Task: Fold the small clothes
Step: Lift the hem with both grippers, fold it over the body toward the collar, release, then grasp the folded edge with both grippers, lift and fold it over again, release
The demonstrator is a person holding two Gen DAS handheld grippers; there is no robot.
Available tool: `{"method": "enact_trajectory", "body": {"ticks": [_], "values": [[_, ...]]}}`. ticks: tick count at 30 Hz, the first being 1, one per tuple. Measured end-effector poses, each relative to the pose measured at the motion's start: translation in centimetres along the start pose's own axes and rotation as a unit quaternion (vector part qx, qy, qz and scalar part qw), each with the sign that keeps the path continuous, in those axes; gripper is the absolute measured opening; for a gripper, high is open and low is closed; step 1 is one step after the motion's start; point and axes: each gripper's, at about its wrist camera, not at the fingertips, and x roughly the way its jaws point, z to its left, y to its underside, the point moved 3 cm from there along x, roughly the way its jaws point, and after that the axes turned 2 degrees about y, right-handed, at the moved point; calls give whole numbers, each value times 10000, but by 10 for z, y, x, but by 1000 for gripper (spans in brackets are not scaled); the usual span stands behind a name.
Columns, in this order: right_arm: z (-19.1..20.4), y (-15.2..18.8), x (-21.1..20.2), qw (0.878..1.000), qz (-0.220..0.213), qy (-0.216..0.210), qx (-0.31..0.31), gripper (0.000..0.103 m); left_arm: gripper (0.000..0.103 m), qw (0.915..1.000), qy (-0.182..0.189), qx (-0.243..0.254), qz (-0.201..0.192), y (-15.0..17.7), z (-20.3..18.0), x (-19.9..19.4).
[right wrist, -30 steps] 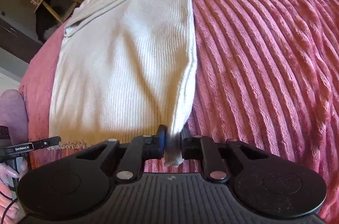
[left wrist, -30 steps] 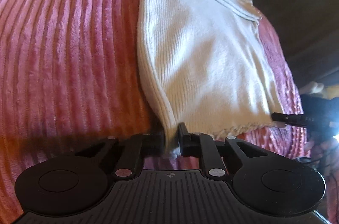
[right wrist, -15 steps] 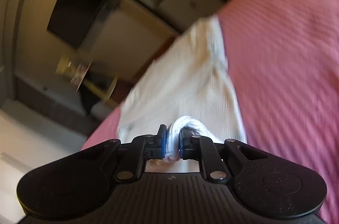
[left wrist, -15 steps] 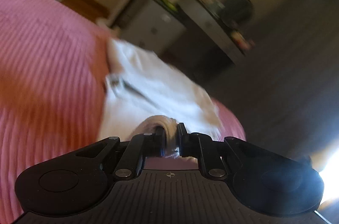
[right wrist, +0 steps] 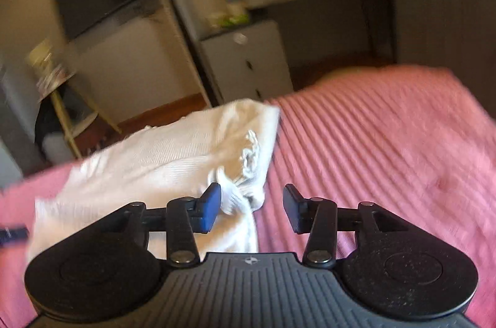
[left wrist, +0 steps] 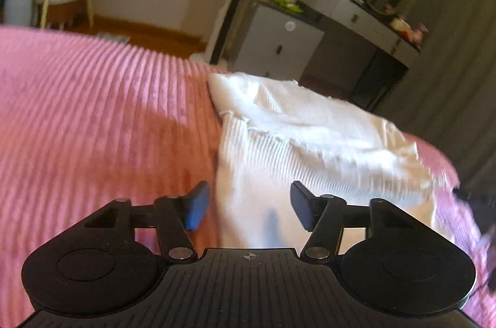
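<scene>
One fold done — white garment [left wrist: 310, 148] lies doubled on the pink bed [left wrist: 93, 111]. Left gripper [left wrist: 248, 205] and right gripper [right wrist: 251, 208] fingers opening, gripping nothing — further folds probably left.

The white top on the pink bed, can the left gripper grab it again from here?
Probably yes. The white top lies right ahead of the left gripper, whose jaws are opening with nothing in the way, only cloth below them.
</scene>
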Motion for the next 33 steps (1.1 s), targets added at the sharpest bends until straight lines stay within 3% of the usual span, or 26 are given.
{"method": "enact_trajectory", "body": {"ticks": [3, 8, 12, 14, 16, 18, 20, 22, 29, 32, 33], "values": [[7, 3, 5, 9988, 59, -236, -414, 48, 73, 9993, 140, 318, 170, 5, -2, 9], [18, 5, 38, 9980, 356, -345, -404, 48, 73, 9982, 455, -250, 288, -4, 4, 41], [28, 5, 51, 9964, 446, -438, -573, 47, 73, 9977, 449, -409, 314, -13, 8, 56], [32, 7, 55, 9957, 432, -475, -662, 42, 64, 9974, 474, -449, 320, -16, 7, 61], [35, 10, 53, 9957, 382, -481, -693, 21, 58, 9981, 395, -352, 306, -17, 3, 66], [36, 10, 53, 9955, 373, -529, -690, 9, 42, 9992, 156, -140, 355, -15, -1, 68], [38, 8, 49, 9947, 309, -693, -697, 8, 26, 9993, -14, -15, 366, -15, -4, 71], [40, 6, 44, 9935, 241, -758, -812, 8, 16, 9996, 67, -32, 260, -16, -3, 65], [41, 1, 57, 9932, 373, -586, -939, 14, 14, 9993, 376, -34, -3, -26, -7, 52], [42, 0, 67, 9934, 530, -554, -851, 21, 28, 9995, 295, -84, 72, -27, -8, 64], [42, 0, 70, 9935, 586, -540, -811, 21, 28, 9995, 278, -87, 153, -27, -8, 70]]}}
